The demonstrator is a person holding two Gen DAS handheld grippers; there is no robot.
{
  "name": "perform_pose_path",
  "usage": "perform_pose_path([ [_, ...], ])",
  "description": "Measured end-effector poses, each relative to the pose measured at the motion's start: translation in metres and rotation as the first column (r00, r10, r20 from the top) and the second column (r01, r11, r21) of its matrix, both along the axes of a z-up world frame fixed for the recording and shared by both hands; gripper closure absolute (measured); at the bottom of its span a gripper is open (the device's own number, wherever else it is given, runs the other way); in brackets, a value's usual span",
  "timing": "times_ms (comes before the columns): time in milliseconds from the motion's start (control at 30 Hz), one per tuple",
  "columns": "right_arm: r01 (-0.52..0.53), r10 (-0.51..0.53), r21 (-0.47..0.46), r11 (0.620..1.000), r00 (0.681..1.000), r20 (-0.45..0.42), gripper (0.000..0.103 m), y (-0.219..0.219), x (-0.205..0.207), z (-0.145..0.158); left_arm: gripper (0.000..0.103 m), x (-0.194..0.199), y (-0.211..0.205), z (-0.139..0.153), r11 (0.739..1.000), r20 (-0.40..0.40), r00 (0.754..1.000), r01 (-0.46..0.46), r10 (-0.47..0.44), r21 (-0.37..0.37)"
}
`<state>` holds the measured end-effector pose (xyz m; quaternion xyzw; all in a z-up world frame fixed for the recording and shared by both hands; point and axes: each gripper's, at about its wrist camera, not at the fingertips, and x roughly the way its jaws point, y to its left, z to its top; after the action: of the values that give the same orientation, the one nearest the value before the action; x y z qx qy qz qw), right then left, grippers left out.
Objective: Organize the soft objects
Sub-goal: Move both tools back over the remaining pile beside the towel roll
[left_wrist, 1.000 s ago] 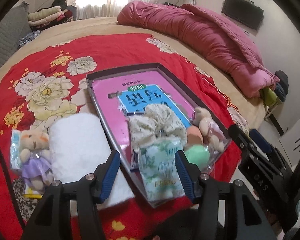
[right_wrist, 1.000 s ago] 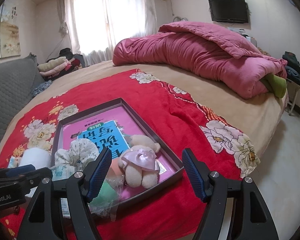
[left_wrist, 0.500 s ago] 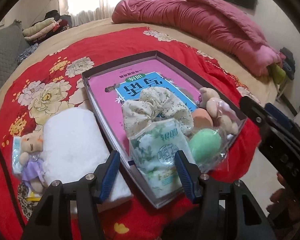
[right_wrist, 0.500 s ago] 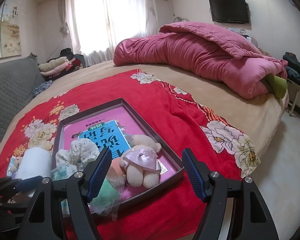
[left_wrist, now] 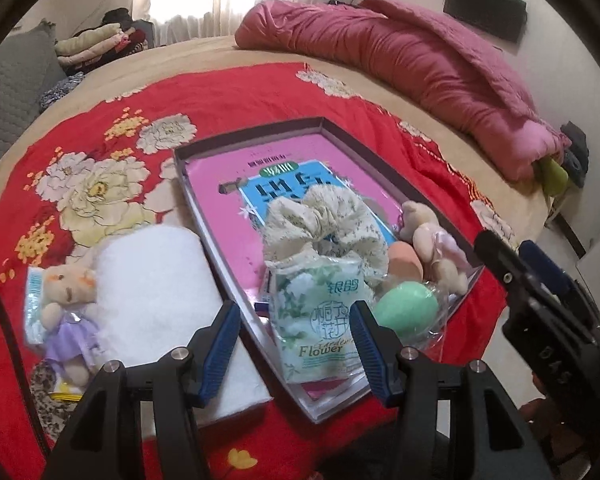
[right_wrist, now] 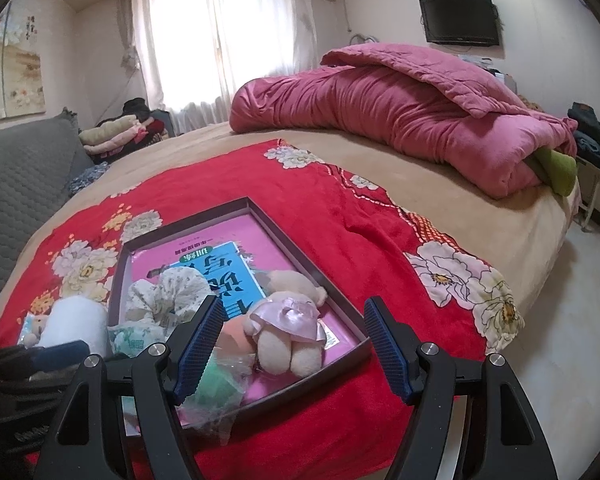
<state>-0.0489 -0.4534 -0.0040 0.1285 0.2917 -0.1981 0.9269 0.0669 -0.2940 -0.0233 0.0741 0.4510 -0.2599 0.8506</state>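
Both grippers hover with parted jaws over a tray of soft things on the bed.

Nearest, the left gripper [left_wrist: 294, 340] stands open above the tissue pack [left_wrist: 320, 316], its pads clear of it; the right gripper [right_wrist: 292, 342] is open wide and empty above the pink-dressed bear [right_wrist: 286, 332]. In the tray [left_wrist: 252, 138], on a pink book, lie the tissue pack, a green sponge [left_wrist: 406, 310], an orange sponge [left_wrist: 405, 258], a floral scrunchie [left_wrist: 320, 220] and that bear. Left of the tray, on the red floral blanket [left_wrist: 228, 96], rest a white towel [left_wrist: 156, 280] and a purple-dressed bear [left_wrist: 66, 304]. Farther back lies a rolled pink quilt [right_wrist: 400, 120].
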Motion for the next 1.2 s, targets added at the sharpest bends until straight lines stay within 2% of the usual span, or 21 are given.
perform_pose_path([
  [400,-0.06,0.062,-0.054,0.997,0.997,0.045,0.029,0.034,-0.001,0.031,0.046,-0.013,0.031,0.04,0.998,0.048,0.998,-0.037,0.039,-0.055],
  [733,-0.147,0.155,-0.11,0.983,0.986,0.065,0.028,0.077,-0.002,0.055,0.046,-0.022,0.091,0.059,0.988,0.045,0.992,-0.112,0.117,-0.103],
  [1200,-0.337,0.351,-0.18,0.924,0.935,0.046,0.028,0.16,0.001,0.076,0.046,-0.023,0.183,0.072,0.951,0.007,0.967,-0.25,0.255,-0.185],
])
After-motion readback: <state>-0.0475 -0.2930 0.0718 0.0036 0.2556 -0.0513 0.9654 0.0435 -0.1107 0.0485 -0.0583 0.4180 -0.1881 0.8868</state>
